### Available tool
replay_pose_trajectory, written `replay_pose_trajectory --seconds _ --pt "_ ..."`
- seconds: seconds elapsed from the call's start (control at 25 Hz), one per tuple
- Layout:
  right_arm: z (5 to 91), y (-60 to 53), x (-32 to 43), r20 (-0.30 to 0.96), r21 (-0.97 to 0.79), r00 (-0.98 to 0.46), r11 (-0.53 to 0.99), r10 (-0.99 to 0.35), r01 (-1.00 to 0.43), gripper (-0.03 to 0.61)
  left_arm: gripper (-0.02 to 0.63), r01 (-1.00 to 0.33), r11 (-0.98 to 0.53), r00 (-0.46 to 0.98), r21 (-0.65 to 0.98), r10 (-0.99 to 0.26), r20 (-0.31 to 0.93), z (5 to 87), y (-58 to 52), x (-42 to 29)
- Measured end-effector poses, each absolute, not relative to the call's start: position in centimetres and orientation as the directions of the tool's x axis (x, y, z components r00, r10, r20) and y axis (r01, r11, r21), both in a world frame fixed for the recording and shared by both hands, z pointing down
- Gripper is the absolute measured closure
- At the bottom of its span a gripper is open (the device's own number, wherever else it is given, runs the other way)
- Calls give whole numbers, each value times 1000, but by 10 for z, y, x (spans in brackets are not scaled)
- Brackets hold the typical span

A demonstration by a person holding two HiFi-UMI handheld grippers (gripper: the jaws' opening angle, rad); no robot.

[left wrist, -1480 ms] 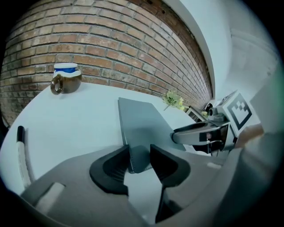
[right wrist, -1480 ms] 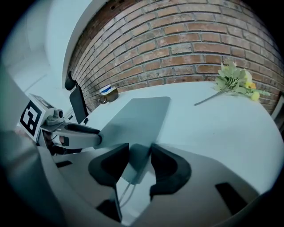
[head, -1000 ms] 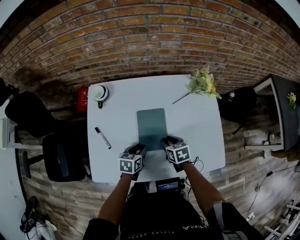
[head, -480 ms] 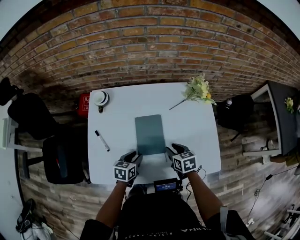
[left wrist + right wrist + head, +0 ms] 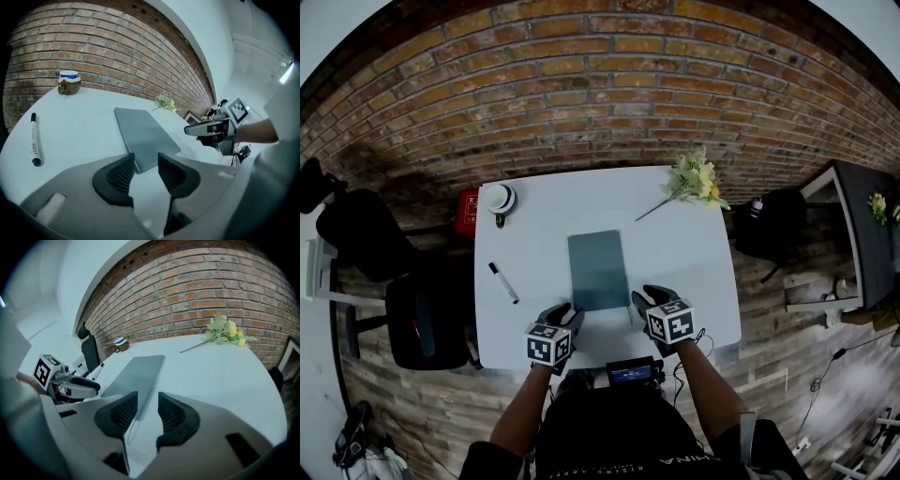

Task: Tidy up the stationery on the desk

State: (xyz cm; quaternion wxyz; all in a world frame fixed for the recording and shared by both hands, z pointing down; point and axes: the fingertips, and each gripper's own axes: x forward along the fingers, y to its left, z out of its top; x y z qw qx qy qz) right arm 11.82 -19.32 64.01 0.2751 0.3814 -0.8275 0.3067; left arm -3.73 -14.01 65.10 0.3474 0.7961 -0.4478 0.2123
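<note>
Between pickups, hovering at the near corners of the grey notebook (image 5: 598, 270) with left gripper (image 5: 565, 312) and right gripper (image 5: 639, 302) half open and empty, the right's jaws just now closing somewhat on nothing; next, probably across to the marker (image 5: 504, 281) lying left of the notebook.

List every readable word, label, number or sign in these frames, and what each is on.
No text can be read for certain.
On the marker: barrel print, too small to read.
On the red object beside the desk: white marking, blurred.
On the small screen at the desk's near edge: blue display, unreadable.
On the shirt: pale upside-down print, too blurred.
</note>
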Motion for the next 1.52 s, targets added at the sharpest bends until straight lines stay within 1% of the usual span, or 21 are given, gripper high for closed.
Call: replay_pose_trajectory --seconds 0.28,0.4,0.64,1.04,1.44,1.48,1.52 --pt "647 -195 105 690 -325 -577 526 -436 -786 439 468 -869 -365 492 333 -577 652 650 -149 -40" --pt "649 -201 98 690 -332 -584 530 -426 -780 437 454 -873 -368 485 321 -580 655 649 -158 -41" --pt "658 -219 79 698 -350 -592 530 -403 -773 400 417 -876 -371 477 307 -571 668 654 -181 -45" --pt "678 -241 71 723 -361 -561 473 -402 -804 373 405 -888 -359 450 286 -555 700 672 -206 -39" --pt "683 -236 68 716 -346 -539 446 -443 -826 387 405 -904 -325 421 276 -581 696 677 -205 -37" --pt "683 -236 67 714 -353 -541 438 -444 -826 407 405 -906 -322 418 275 -583 696 677 -205 -37" --pt "683 -235 67 712 -360 -543 432 -444 -827 413 407 -907 -319 416 274 -585 696 677 -205 -37"
